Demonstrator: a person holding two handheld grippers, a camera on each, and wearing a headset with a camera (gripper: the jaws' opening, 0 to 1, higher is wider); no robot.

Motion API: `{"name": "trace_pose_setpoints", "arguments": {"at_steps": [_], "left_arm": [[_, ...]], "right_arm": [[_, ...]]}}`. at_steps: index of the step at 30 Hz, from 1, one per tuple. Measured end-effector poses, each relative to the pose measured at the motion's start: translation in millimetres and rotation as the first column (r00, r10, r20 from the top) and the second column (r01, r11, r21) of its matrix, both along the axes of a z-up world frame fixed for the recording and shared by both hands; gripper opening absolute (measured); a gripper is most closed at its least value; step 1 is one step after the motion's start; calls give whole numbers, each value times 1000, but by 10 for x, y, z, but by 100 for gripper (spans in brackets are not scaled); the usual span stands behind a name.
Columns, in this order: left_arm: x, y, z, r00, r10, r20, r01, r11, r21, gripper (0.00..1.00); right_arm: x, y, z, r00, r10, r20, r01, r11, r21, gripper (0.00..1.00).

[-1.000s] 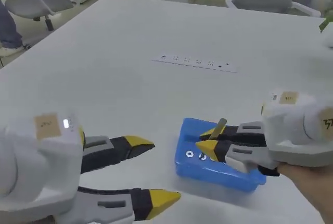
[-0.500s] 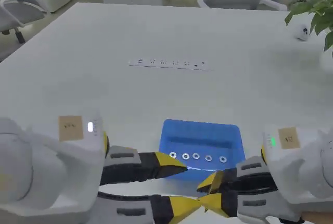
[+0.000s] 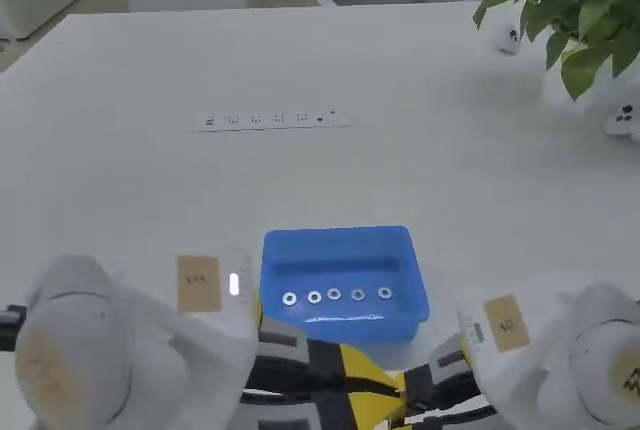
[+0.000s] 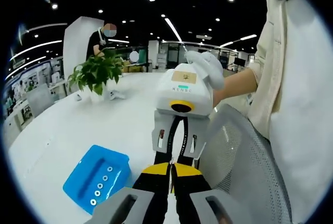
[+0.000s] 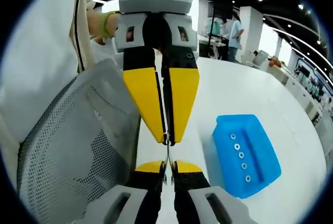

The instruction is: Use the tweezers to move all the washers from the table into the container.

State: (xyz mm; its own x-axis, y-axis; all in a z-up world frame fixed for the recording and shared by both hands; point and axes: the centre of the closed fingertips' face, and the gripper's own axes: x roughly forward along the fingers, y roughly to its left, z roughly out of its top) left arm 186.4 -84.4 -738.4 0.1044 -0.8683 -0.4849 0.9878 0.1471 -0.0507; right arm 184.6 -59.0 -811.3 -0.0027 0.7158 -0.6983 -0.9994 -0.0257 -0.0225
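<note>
- Blue container [image 3: 340,245] holds five washers [image 3: 334,295] in a row, so the moving looks done.
- Pinched narrow, the left gripper [image 4: 170,170] meets the right gripper [image 4: 172,157] nose-to-nose.
- Thin tweezers [image 5: 167,153] sit clamped in the right gripper, probably for passing across.

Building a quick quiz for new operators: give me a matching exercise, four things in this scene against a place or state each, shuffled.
1 washers
2 container
3 plant
4 socket strip

A blue, on the table
B green, far right
C flat on the table, beyond the container
D in a row inside the container

Pairs: 1-D, 2-A, 3-B, 4-C.
</note>
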Motion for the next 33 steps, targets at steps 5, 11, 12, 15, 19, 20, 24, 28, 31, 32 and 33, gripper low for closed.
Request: {"name": "trace_pose_setpoints", "arguments": {"at_steps": [5,11,12,15,19,20,24,28,31,32,33], "left_arm": [[18,75,-215,1000,-21,-2,21,995,98,0],[56,255,-568,1000,-15,-7,16,981,194,0],[54,276,-597,1000,-12,-13,15,980,199,0],[52,384,-718,1000,-12,-11,15,970,244,0],[53,491,-869,999,-6,-31,14,961,278,0],[59,514,-906,999,-4,-32,13,958,288,0],[69,597,-1077,999,-1,-46,16,945,326,0],[56,628,-1193,998,-14,-56,33,932,360,0],[56,640,-1273,998,-26,-55,46,918,393,0],[59,644,-1301,998,-30,-57,51,913,405,0],[59,646,-1319,998,-33,-60,54,909,413,0]], "right_arm": [[53,-104,-155,998,-67,-7,67,997,-25,5],[115,-109,-354,994,-113,-14,112,993,-28,7],[117,-102,-369,993,-115,-16,114,993,-28,7],[117,-91,-398,992,-126,-27,125,992,-22,10],[123,-119,-294,977,-199,-74,203,978,47,22],[120,-138,-249,972,-218,-90,224,972,68,25],[152,-301,-41,935,-329,-131,347,925,153,42],[149,-535,53,903,-408,-130,425,892,152,48],[140,-693,106,877,-461,-132,478,864,155,52],[137,-746,132,866,-481,-134,498,851,166,54],[136,-778,146,855,-499,-142,518,838,171,55]]}}
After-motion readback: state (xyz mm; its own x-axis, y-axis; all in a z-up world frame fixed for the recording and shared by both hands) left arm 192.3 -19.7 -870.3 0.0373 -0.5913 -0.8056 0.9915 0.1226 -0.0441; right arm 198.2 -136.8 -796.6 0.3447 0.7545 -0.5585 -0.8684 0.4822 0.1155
